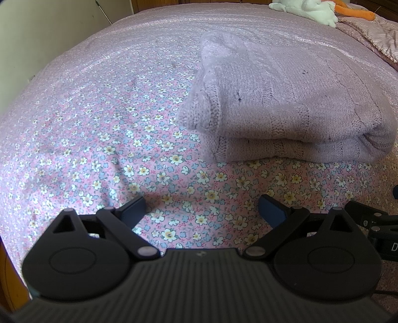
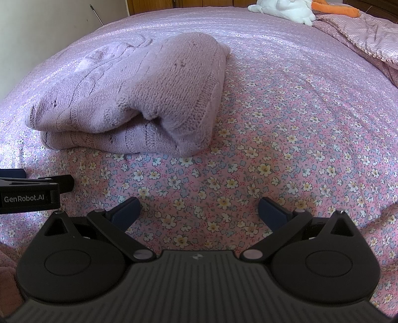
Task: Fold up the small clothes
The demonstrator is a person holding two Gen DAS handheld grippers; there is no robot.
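In the left wrist view the folded sweater [image 1: 286, 109] lies on the bed [image 1: 99, 124] at centre right, with the left hand-held gripper [image 1: 202, 212] at the bottom edge, apart from it. A plush toy [image 1: 306, 10] sits at the upper right, beside a quilt [image 1: 373, 37]. In the right wrist view the sweater lies left of centre.

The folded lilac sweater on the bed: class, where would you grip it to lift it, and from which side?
Probably grip the sweater at its near stacked edge, coming in low from the front. Both layers end there, slightly raised off the floral bedsheet, so the open right gripper could pinch both.
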